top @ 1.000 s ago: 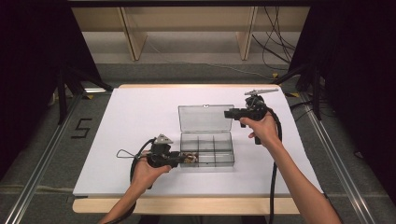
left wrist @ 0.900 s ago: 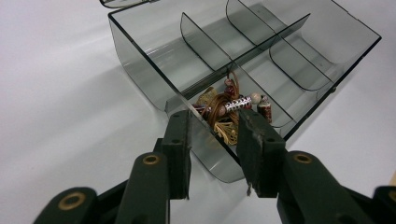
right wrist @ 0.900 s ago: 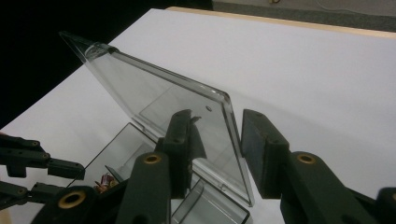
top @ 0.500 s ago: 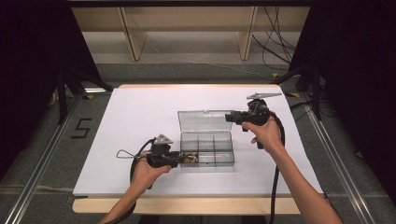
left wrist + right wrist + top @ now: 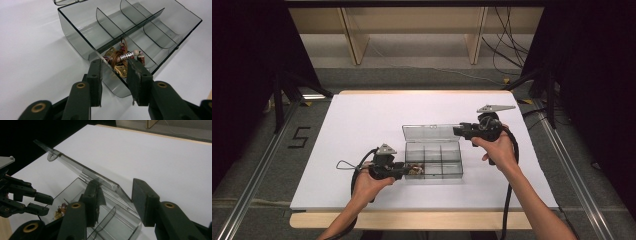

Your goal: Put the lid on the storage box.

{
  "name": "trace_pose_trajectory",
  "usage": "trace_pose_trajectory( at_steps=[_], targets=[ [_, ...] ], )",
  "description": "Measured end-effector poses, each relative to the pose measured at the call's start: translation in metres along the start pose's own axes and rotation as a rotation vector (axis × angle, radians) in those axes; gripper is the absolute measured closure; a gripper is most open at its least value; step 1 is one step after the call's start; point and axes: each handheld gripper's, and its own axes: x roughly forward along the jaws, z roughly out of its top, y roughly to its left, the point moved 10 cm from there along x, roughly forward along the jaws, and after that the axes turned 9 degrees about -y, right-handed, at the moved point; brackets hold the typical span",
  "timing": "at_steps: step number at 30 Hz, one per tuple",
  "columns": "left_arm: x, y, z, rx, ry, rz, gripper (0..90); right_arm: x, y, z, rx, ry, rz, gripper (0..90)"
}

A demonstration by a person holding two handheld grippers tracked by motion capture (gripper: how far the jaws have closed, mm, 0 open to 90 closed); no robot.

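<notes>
Right tongs (image 5: 458, 131) drawn right, box (image 5: 434, 160) open — beads (image 5: 122, 58) in corner compartment

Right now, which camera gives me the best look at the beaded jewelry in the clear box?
The left gripper view: the beaded jewelry sits close up in the box's near corner compartment, beads and brown cord distinct. The high view shows it as a small brownish clump. The right gripper view catches a small bit low through the plastic.

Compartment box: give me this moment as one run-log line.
box: lid open | left gripper: astride corner wall, by beaded jewellery | right gripper: jaws just opening, around lid edge
</notes>
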Motion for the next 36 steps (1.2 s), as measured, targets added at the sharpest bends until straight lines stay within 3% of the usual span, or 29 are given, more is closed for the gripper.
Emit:
trace_pose_trajectory(
  at_steps=[2, 3, 7, 9, 13, 18, 21, 23, 25, 27, 28, 30, 31, 33, 34, 36],
  targets=[
    [-0.002, 0.000, 0.000, 0.008, 0.005, -0.008, 64.5, -0.001, -0.003, 0.000, -0.054, -0.013, -0.011, 58.6],
    [-0.002, 0.000, 0.000, -0.002, 0.002, -0.008, 63.8, -0.001, 0.001, -0.002, -0.032, -0.010, -0.009, 58.4],
    [-0.002, 0.002, 0.000, -0.016, -0.004, -0.011, 60.9, -0.003, 0.002, -0.003, -0.060, -0.023, -0.017, 58.0],
    [-0.003, 0.002, 0.000, -0.011, -0.001, -0.006, 60.2, -0.007, 0.004, -0.005, -0.043, -0.004, -0.017, 58.3],
    [-0.006, 0.001, 0.001, -0.011, -0.003, -0.012, 58.6, -0.009, 0.003, -0.007, -0.061, -0.018, -0.010, 58.4],
    [-0.009, 0.002, 0.002, -0.035, -0.014, -0.013, 51.1, -0.012, 0.006, -0.012, -0.027, -0.018, 0.005, 58.3],
    [-0.013, 0.004, 0.004, -0.040, -0.024, -0.025, 47.8, -0.012, 0.005, -0.013, -0.068, -0.024, 0.001, 58.1],
    [-0.015, 0.005, 0.007, -0.060, -0.043, -0.026, 45.6, -0.013, 0.008, -0.015, -0.040, -0.022, 0.000, 58.1],
    [-0.019, 0.005, 0.010, -0.071, -0.058, -0.026, 44.6, -0.012, 0.008, -0.016, -0.058, -0.034, 0.000, 58.2],
    [-0.023, 0.005, 0.010, -0.067, -0.057, -0.032, 43.8, -0.014, 0.009, -0.017, -0.047, -0.023, -0.001, 58.1],
    [-0.023, 0.004, 0.010, -0.068, -0.059, -0.036, 43.4, -0.014, 0.006, -0.016, -0.088, -0.034, -0.009, 58.1],
    [-0.025, 0.005, 0.007, -0.051, -0.036, -0.044, 42.2, -0.015, 0.010, -0.019, -0.051, -0.022, 0.004, 58.1],
    [-0.024, 0.005, 0.007, -0.064, -0.044, -0.036, 41.6, -0.014, 0.008, -0.019, -0.070, -0.029, 0.002, 58.2],
    [-0.024, 0.007, 0.002, -0.057, -0.021, -0.034, 40.9, -0.017, 0.010, -0.021, -0.043, -0.023, 0.000, 58.6],
    [-0.024, 0.007, 0.001, -0.063, -0.027, -0.032, 40.9, -0.016, 0.008, -0.020, -0.084, -0.035, 0.010, 58.6],
    [-0.026, 0.007, -0.001, -0.050, -0.015, -0.037, 40.8, -0.018, 0.011, -0.023, -0.053, -0.025, 0.006, 58.8]
  ],
)
